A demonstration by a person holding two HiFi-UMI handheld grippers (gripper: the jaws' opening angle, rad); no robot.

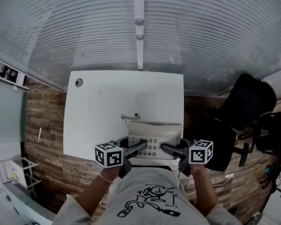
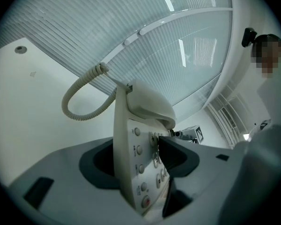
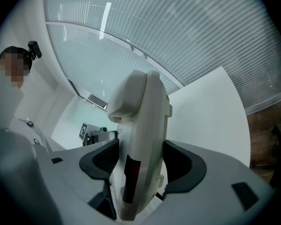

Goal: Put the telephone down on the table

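A cream desk telephone (image 1: pixel 153 134) with its handset on the cradle and a keypad hangs just over the near edge of the white table (image 1: pixel 107 102). My left gripper (image 1: pixel 139 147) is shut on its left end, my right gripper (image 1: pixel 166 149) on its right end. The left gripper view has the telephone (image 2: pixel 139 125) on edge between the jaws of the left gripper (image 2: pixel 145 159), keypad facing the right jaw, and its coiled cord (image 2: pixel 79 103) loops away over the table (image 2: pixel 23 107). In the right gripper view the right gripper (image 3: pixel 143 165) clamps the telephone's side (image 3: pixel 146 121).
A round cable hole (image 1: pixel 78 82) sits in the table's far left corner. A ribbed glass wall (image 1: pixel 140 27) stands behind the table. A black office chair (image 1: pixel 246 104) is to the right, a white rack (image 1: pixel 14 172) at the lower left, on a wooden floor.
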